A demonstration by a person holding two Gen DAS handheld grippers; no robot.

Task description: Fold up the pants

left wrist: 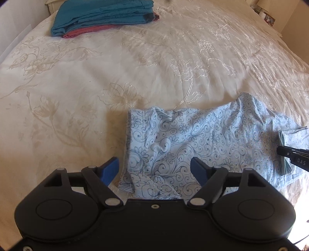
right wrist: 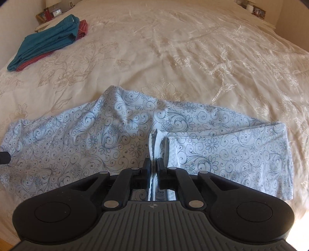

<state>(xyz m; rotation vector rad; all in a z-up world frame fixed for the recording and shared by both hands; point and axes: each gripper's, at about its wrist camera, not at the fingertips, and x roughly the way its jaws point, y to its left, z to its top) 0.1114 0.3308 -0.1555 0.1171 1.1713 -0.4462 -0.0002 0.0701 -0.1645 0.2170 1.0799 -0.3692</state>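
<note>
Right gripper (right wrist: 153, 164) pinching pants (right wrist: 119, 135) hem edge

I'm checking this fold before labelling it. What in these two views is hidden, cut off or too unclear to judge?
- Near edge of the light blue floral-print pants: both views, hidden under the gripper bodies.
- How many layers the right gripper pinches: right wrist view, fingers cover the hem.
- Right gripper in left wrist view: cut off by the frame edge.
- Folded maroon garment: mostly covered by the folded teal garment.
- Bedside items: too small.
</note>
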